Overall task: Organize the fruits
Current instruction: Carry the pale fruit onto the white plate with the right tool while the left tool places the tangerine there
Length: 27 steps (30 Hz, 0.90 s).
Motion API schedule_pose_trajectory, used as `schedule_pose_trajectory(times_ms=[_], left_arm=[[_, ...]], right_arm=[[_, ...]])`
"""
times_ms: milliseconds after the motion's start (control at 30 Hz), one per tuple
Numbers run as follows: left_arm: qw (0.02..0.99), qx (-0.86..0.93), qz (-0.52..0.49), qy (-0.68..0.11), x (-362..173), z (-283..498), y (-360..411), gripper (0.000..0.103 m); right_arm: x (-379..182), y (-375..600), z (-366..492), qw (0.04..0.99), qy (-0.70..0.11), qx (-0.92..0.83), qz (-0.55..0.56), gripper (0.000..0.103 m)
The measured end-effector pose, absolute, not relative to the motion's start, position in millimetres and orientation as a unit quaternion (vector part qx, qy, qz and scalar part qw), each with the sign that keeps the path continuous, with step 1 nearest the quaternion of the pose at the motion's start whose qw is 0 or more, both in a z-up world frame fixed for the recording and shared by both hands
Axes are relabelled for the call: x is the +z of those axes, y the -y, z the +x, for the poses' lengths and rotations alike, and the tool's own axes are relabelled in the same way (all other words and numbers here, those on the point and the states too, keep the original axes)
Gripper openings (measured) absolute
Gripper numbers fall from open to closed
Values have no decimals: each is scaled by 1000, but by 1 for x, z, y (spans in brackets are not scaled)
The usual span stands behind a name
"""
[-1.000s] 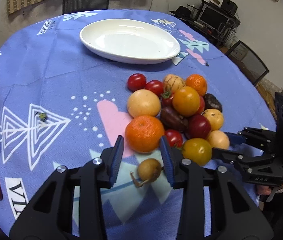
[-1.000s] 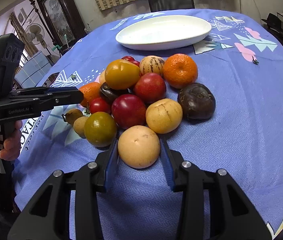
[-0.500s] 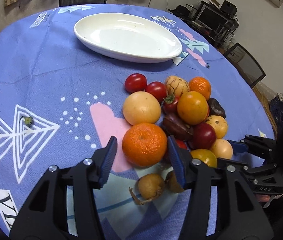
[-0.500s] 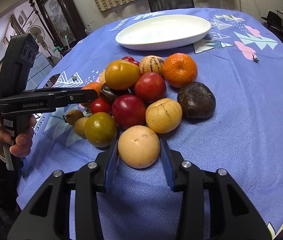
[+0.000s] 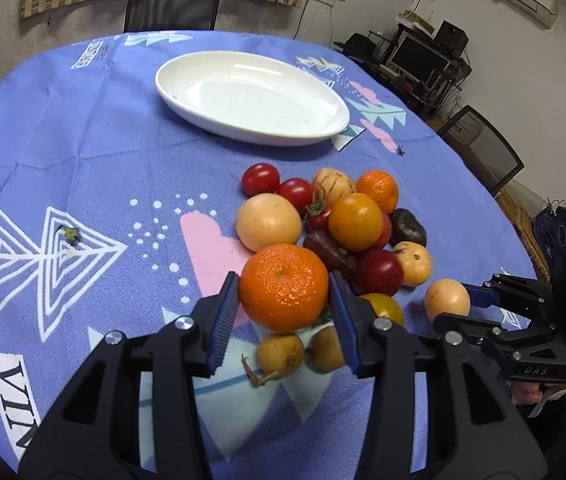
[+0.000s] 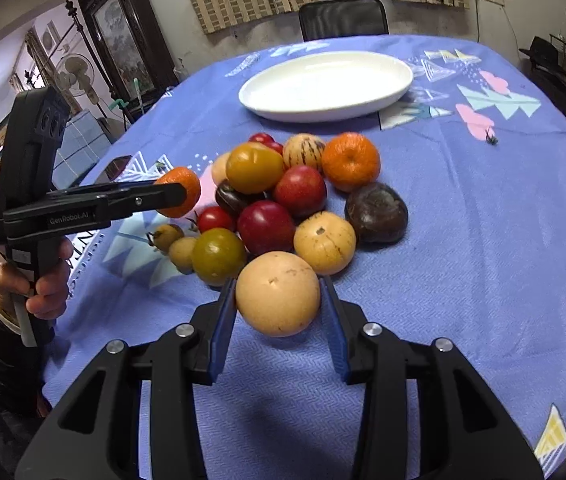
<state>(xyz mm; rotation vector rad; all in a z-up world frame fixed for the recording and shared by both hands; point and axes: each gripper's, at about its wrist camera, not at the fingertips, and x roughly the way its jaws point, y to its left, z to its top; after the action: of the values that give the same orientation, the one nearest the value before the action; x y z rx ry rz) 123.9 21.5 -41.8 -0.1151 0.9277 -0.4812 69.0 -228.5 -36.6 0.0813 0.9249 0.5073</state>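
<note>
left gripper (image 5: 285, 306) pinching mandarin (image 5: 284, 286) across its middle, lifted clear of the fruit pile (image 5: 347, 232). right gripper (image 6: 279, 320) clamped on pale round fruit (image 6: 277, 293), raised off the tablecloth (image 6: 483, 260). both likely light, firm, smooth-skinned; equator grip, gentle squeeze. white dish (image 5: 251, 98) empty.

Round worktop (image 5: 83, 152) under a blue patterned cloth (image 6: 483, 240) carries a white oval dish (image 5: 251, 96) and a fruit heap (image 6: 283, 200)
</note>
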Motion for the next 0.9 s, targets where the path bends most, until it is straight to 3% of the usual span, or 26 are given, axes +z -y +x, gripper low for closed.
schedule_pose_trajectory(times_ms=[200,400,667,900], left_arm=[[872,-237,-55,-426,-18,125,-31,46],[886,-232,-34,-400,15,171,-24,46],[882,-211,-17,-420,5,274,9,46],[862,-184,-35,-471,-33,327,7,46]], right_arm=[[0,235,90,874,-411,256,47,42],[22,238,172,889,-389,235,47,42],[-8,212,284,875,-434,213,22,42],[-38,204,326,856,-472,209,19,42]])
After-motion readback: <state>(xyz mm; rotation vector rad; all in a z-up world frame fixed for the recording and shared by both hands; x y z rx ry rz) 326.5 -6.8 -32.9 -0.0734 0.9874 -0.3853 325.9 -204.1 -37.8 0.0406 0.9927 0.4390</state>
